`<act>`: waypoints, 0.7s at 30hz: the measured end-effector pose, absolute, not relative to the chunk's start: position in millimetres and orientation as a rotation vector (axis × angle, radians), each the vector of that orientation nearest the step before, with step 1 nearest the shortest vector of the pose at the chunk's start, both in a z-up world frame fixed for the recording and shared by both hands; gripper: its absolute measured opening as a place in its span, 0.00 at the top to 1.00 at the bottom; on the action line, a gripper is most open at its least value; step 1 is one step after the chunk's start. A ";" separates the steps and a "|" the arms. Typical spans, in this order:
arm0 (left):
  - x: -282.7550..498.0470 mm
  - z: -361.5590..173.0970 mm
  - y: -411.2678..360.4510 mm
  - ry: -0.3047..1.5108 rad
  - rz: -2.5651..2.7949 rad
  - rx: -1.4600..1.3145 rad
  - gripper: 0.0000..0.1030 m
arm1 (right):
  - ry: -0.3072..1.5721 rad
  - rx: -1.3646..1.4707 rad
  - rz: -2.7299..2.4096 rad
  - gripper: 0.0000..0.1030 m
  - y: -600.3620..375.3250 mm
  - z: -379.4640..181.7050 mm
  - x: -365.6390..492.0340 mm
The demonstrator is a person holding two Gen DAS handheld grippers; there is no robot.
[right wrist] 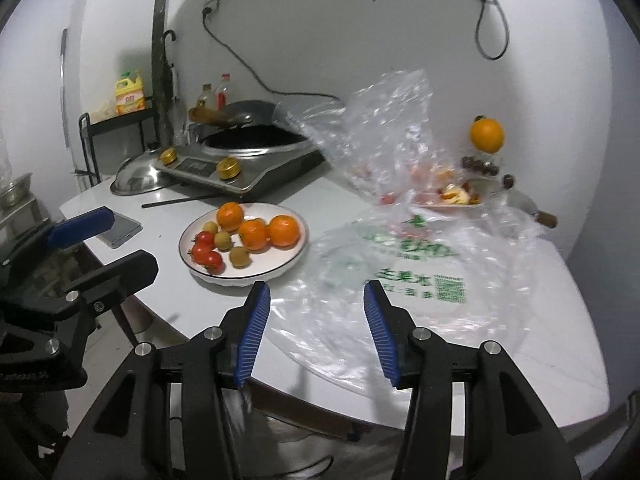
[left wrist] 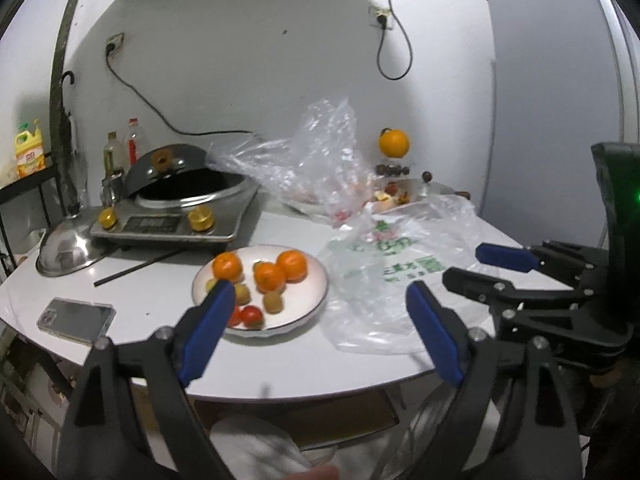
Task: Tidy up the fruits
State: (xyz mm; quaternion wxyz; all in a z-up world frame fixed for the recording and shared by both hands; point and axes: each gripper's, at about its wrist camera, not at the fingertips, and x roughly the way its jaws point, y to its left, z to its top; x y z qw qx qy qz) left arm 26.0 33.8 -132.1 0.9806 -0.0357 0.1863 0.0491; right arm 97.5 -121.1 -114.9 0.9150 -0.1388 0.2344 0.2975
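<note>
A white plate on the round white table holds three oranges, several small yellow-green fruits and red tomatoes. My left gripper hovers near the table's front edge, open, nothing between its blue pads. My right gripper is open over a flat plastic bag with green print, also empty. Each gripper shows in the other's view: the right one, the left one. A lone orange stands at the back.
An induction cooker with a wok and a steel lid stand at the back left. A phone lies near the left edge. A crumpled clear bag and a tray of scraps sit behind.
</note>
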 end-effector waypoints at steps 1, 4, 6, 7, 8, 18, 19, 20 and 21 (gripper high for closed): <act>25.9 -129.1 30.7 0.369 0.093 -0.069 0.09 | 0.473 -0.281 0.602 0.50 -127.3 -110.5 94.9; 21.8 -117.9 20.6 0.340 0.077 -0.062 0.09 | 0.445 -0.268 0.573 0.48 -143.2 -98.8 89.2; 18.9 -109.3 13.3 0.321 0.069 -0.052 0.08 | 0.426 -0.259 0.557 0.43 -151.8 -91.0 85.5; 17.3 -105.7 10.5 0.312 0.066 -0.049 0.08 | 0.415 -0.254 0.548 0.43 -156.6 -86.1 83.3; 15.4 -102.0 7.8 0.306 0.063 -0.044 0.08 | 0.406 -0.250 0.542 0.43 -159.6 -82.6 81.9; 4.8 -63.9 -9.9 0.235 0.065 -0.023 0.07 | 0.316 -0.216 0.533 0.41 -185.2 -44.8 59.5; 3.7 -61.0 -10.4 0.228 0.064 -0.023 0.07 | 0.309 -0.218 0.532 0.41 -185.3 -42.2 57.4; 2.4 -57.6 -11.4 0.221 0.060 -0.024 0.07 | 0.301 -0.220 0.532 0.40 -185.8 -39.3 55.6; 1.5 -54.3 -12.4 0.214 0.057 -0.023 0.07 | 0.291 -0.222 0.532 0.40 -186.7 -36.2 53.8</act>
